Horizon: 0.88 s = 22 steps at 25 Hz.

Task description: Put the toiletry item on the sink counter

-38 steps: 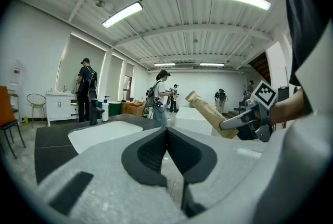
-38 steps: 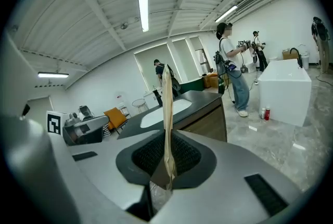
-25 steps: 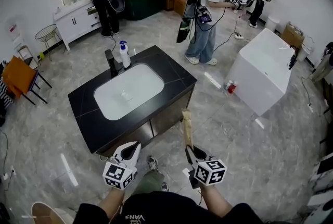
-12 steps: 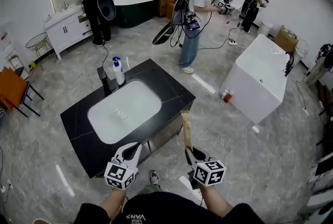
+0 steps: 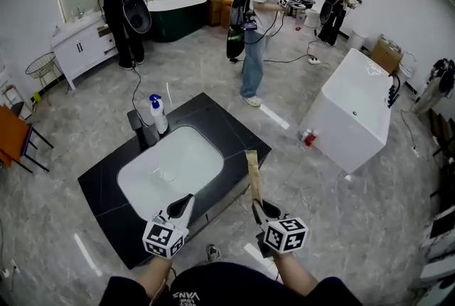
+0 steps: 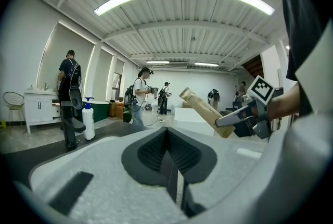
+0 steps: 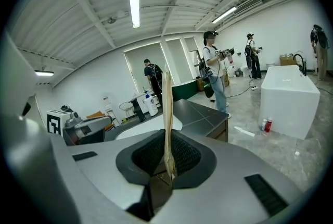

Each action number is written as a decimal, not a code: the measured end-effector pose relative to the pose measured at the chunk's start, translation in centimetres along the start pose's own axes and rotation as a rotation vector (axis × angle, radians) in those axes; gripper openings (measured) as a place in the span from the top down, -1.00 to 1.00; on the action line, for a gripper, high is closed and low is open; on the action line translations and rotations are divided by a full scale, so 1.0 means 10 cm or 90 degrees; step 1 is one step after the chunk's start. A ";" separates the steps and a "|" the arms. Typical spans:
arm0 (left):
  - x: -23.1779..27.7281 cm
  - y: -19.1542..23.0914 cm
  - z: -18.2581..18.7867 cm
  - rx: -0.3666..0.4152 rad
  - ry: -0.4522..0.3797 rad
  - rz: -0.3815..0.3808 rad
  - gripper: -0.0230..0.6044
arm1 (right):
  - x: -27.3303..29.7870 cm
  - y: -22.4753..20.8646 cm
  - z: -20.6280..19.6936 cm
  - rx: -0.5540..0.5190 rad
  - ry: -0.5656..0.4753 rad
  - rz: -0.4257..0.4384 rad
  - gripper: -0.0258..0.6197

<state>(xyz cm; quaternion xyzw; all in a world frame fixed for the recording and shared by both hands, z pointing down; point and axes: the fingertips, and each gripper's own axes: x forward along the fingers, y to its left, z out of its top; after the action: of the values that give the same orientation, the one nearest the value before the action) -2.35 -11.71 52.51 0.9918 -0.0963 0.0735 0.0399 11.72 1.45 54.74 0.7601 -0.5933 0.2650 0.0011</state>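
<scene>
Toiletry item (image 5: pixel 252 173) — clamped upright between right tongs (image 5: pixel 260 207).

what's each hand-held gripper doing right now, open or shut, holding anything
Left hand-held gripper: closed, nothing between its jaws.
Right hand-held gripper: closed on a flat tan packet, which stands up from the jaws.

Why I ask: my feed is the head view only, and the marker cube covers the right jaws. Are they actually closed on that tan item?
Observer: Yes. In the right gripper view, the right gripper pinches the tan packet near its lower end. The packet is thin, seen edge-on, and stands upright.
Operator: Is the left gripper carrying anything?
Observer: No. The left gripper view shows the left gripper shut, with nothing between its pads.
</scene>
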 end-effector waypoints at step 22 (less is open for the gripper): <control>0.51 0.59 0.08 -0.013 0.009 0.075 0.91 | 0.97 -0.35 0.49 -0.032 0.033 0.049 0.81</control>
<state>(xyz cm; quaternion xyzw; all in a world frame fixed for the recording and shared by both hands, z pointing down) 1.52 -18.53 52.93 0.9834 -0.1552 0.0821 0.0460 18.34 -7.86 55.55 0.7295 -0.6281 0.2697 0.0255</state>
